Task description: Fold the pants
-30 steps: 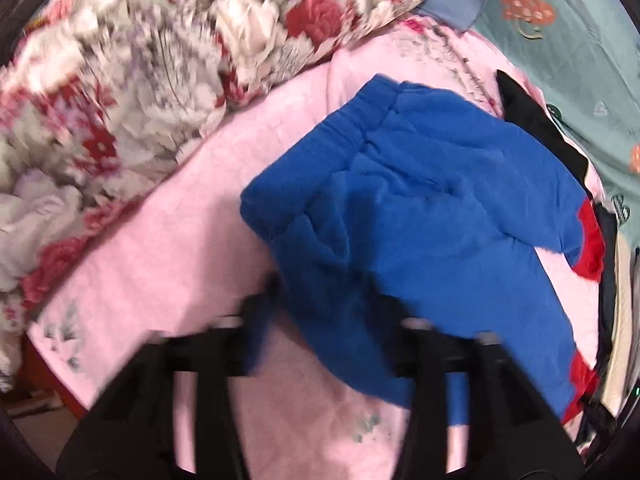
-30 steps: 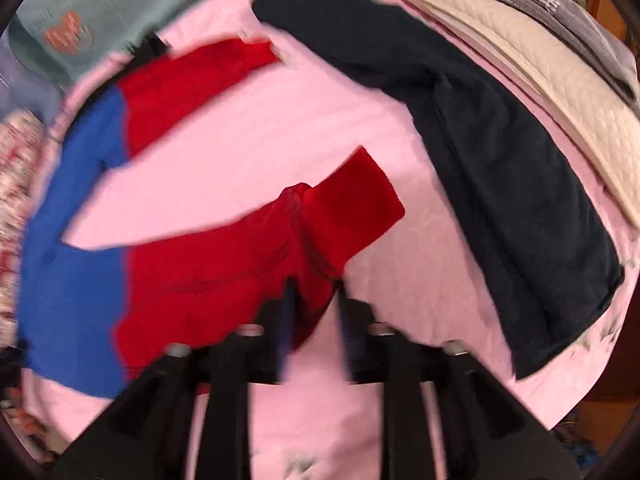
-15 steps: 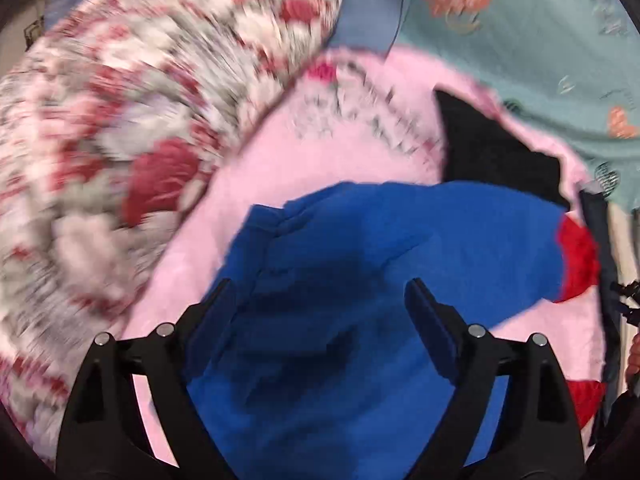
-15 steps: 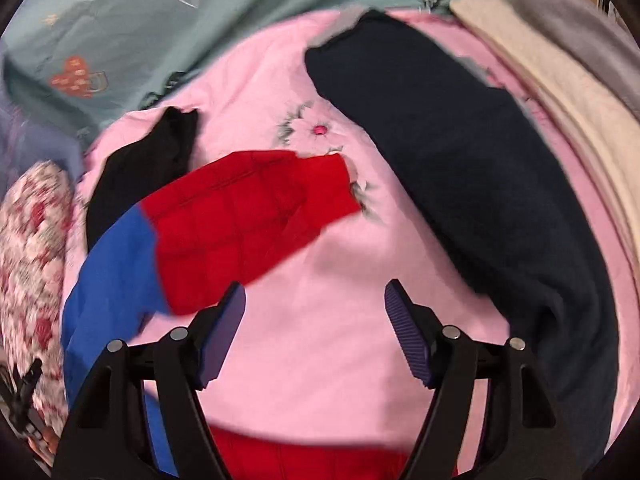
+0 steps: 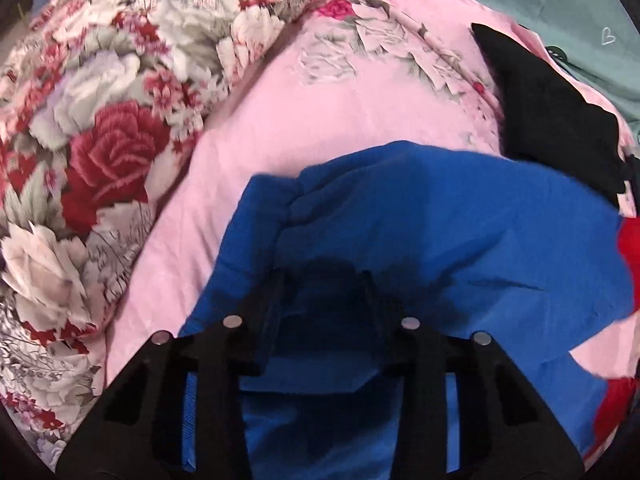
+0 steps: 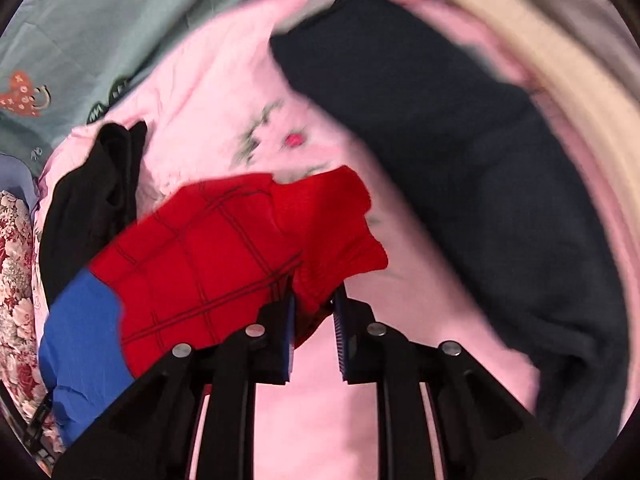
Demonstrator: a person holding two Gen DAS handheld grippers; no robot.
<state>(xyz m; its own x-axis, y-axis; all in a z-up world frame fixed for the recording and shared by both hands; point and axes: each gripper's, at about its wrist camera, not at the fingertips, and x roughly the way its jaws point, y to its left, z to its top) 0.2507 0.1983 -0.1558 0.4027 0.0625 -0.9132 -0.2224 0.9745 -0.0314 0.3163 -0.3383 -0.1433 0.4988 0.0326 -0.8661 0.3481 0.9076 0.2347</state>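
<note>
Pants (image 5: 420, 216): blue at the waist end, red with dark web lines down the legs (image 6: 208, 264). They lie on the pink bedspread (image 5: 320, 112), bunched and partly lifted at both ends.
Left gripper (image 5: 324, 292): low over the blue waist end. Its jaws sit a little apart with blue cloth bunched between them — whether they truly pinch it, I cannot tell, as shadow hides the tips.
Right gripper (image 6: 314, 304): clenched on the red cuff, which puffs up in a fold just beyond the fingertips.
Black garment (image 5: 556, 108): crumpled at the far edge of the spread, just beyond the blue cloth; in the right wrist view it sits to the left of the red legs, touching them.
Dark navy garment (image 6: 460, 148): a long piece stretched along the right side of the spread, apart from the red cuff.
Floral quilt (image 5: 92, 128): heaped at the left, red and white roses, against the pink spread.
Teal sheet (image 6: 120, 28): at the far side, printed with small hearts.
Cream blanket (image 6: 560, 68): along the far right edge — blurred, beside the navy piece.
</note>
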